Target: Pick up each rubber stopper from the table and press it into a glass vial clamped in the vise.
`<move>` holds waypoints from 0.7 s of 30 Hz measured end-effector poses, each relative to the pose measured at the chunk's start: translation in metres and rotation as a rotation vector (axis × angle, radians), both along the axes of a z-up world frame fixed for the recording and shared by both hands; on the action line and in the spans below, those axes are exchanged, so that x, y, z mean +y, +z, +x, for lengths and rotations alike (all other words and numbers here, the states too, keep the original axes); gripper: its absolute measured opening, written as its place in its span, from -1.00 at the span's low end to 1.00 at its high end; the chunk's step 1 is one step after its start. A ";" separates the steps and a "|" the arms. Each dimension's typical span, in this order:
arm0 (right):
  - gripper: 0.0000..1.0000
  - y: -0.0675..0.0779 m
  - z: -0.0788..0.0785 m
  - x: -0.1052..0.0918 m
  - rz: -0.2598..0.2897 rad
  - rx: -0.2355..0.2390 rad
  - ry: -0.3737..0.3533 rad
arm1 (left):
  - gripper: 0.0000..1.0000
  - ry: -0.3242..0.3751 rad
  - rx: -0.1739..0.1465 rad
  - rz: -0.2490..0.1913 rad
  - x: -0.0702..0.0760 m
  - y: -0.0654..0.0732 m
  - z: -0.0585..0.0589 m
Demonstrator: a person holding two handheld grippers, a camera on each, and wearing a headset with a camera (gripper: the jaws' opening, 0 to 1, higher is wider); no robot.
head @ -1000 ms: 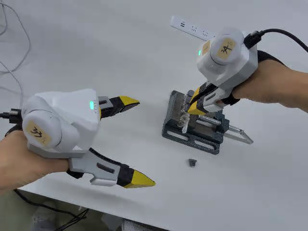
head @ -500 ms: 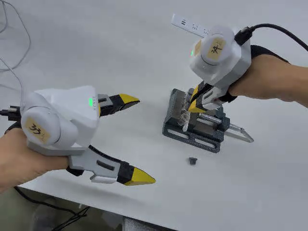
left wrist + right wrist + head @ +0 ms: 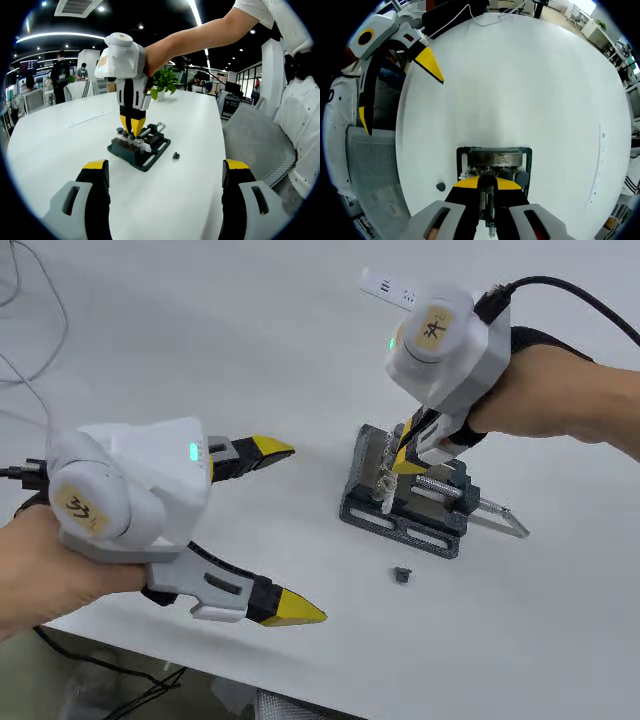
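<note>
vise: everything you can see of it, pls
The vise is a small dark grey metal bench vise sitting flat on the white table, with a slotted base, bright steel faces and a threaded screw ending in a bar handle. Clear glass vials stand clamped in a row between its faces, some plugged dark. The right gripper, tips together, is right over the vials; contact can't be told. A loose stopper lies apart on the table.

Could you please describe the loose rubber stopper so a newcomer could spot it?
On the white table, find the dark vise under the right gripper. Just off the vise's near edge, toward the person, lies a small dark grey stopper. It alone lies loose on the bare tabletop, unlike the vials clamped in the vise.
</note>
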State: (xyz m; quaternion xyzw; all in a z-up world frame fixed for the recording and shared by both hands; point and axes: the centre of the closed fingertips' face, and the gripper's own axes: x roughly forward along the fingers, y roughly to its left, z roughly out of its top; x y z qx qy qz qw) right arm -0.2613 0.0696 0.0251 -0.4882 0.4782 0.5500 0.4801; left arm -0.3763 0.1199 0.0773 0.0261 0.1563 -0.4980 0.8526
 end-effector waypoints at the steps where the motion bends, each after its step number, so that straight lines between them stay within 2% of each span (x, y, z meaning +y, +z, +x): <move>1: -0.92 0.000 -0.002 0.000 -0.003 -0.002 0.001 | 0.86 -0.001 0.001 -0.003 0.000 0.001 0.000; 6: -0.93 -0.002 -0.003 0.001 -0.033 -0.020 0.016 | 0.85 0.000 0.000 -0.010 -0.003 0.004 0.002; 11: -0.93 -0.002 -0.001 0.002 -0.050 -0.022 -0.003 | 0.85 -0.001 -0.003 -0.012 -0.004 0.005 0.002; 14: -0.93 -0.002 -0.004 0.001 -0.060 -0.036 0.029 | 0.84 -0.001 -0.002 -0.013 -0.003 0.006 0.002; 16: -0.92 0.000 -0.004 0.001 -0.054 -0.031 0.022 | 0.84 -0.003 -0.002 -0.010 -0.005 0.006 0.002; 20: -0.88 -0.001 -0.002 0.000 -0.013 -0.025 0.080 | 0.84 -0.007 0.000 -0.008 -0.006 0.007 0.000; 21: -0.88 0.000 -0.002 -0.001 -0.011 -0.024 0.076 | 0.84 -0.007 0.001 -0.007 -0.006 0.007 0.000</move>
